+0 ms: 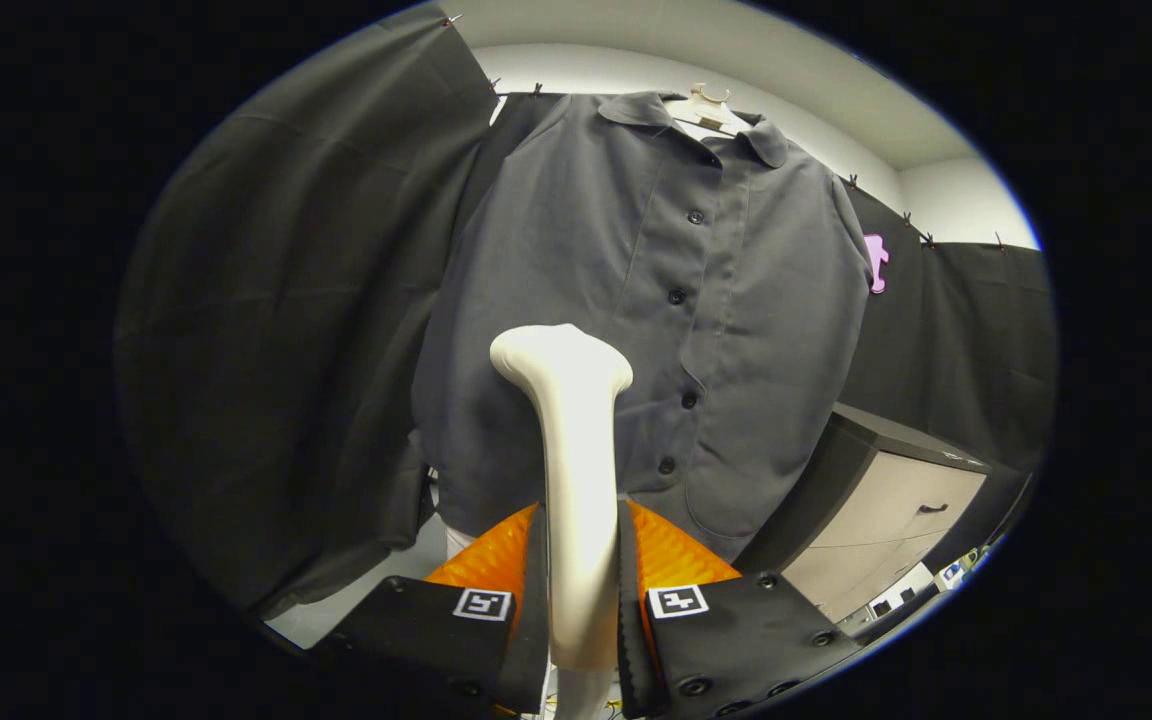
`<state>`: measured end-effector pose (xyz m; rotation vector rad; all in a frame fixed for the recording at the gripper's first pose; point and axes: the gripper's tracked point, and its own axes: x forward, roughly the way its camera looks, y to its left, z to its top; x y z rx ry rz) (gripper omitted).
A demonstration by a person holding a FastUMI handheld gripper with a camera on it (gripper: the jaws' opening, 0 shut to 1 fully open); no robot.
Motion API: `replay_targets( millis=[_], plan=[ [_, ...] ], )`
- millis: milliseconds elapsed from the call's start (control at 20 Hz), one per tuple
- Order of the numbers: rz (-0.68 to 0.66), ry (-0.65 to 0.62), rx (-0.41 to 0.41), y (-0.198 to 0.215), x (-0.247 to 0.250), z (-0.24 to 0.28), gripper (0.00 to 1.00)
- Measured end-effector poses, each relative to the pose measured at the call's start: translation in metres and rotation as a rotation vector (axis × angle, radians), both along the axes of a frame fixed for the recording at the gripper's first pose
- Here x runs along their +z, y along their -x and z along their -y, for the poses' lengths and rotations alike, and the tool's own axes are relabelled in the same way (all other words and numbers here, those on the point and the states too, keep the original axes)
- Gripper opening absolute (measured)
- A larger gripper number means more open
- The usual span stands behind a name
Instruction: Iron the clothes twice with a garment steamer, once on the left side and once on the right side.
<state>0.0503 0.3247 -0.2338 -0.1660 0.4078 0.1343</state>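
Gripping the steamer (576,480) by its neck, the gripper (581,590) is clamped with both fingers on it. The head sits low on the shirt (656,300), at 9 o'clock of the placket; stroke steadily, staying close to the cloth.

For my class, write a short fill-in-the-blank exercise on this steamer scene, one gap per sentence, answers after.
1. The gripper is shut on the handle of the ____.
2. The grey shirt hangs from a ____.
3. The steamer's head is raised towards the shirt's ____ half, seen from the camera.
4. Beside the shirt's hem stands a ____.

Answers: steamer; hanger; left; cabinet
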Motion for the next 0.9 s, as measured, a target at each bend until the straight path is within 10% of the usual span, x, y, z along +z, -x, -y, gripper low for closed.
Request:
replay_targets(
  millis=[900],
  plan=[
    [0.177,-0.018,-0.063,0.036,0.099,0.043,0.36]
  ],
)
